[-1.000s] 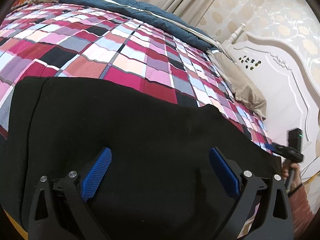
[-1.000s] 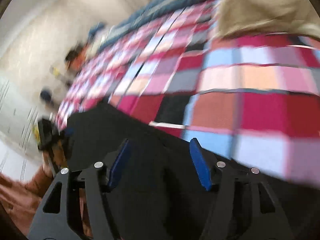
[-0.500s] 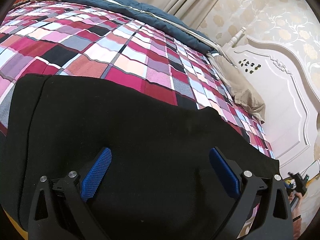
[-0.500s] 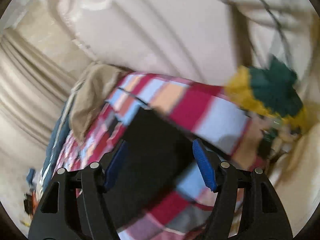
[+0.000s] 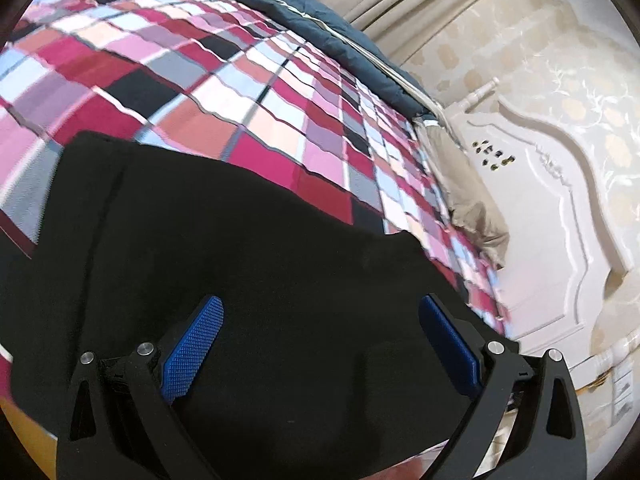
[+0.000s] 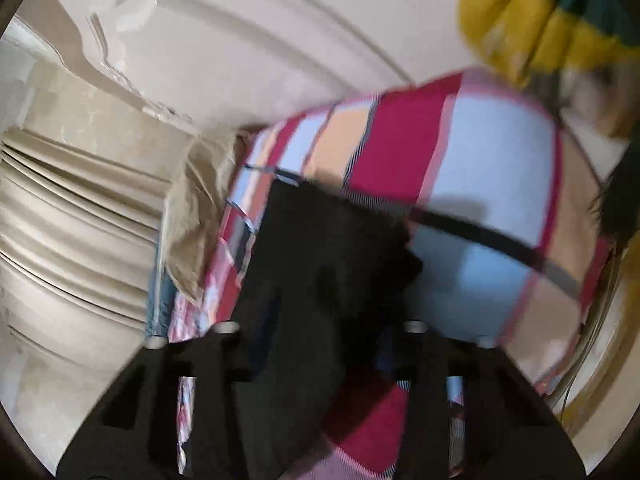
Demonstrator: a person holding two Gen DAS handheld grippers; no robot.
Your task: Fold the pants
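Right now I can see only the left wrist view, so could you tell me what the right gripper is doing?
Observer: The right gripper has one end of the black fabric pants between its jaws, which have just been closing. Blur hides whether they pinch it yet.
Operator: Thank you. What lies beyond that end, please?
Observer: The corner of the checked pink-and-blue bedspread, and past it a yellow-and-green cloth item.

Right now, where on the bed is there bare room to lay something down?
Free: the checked bedspread between the black pants and the dark blue quilt. Crowded: the near edge under the pants, and the beige pillow by the white headboard.
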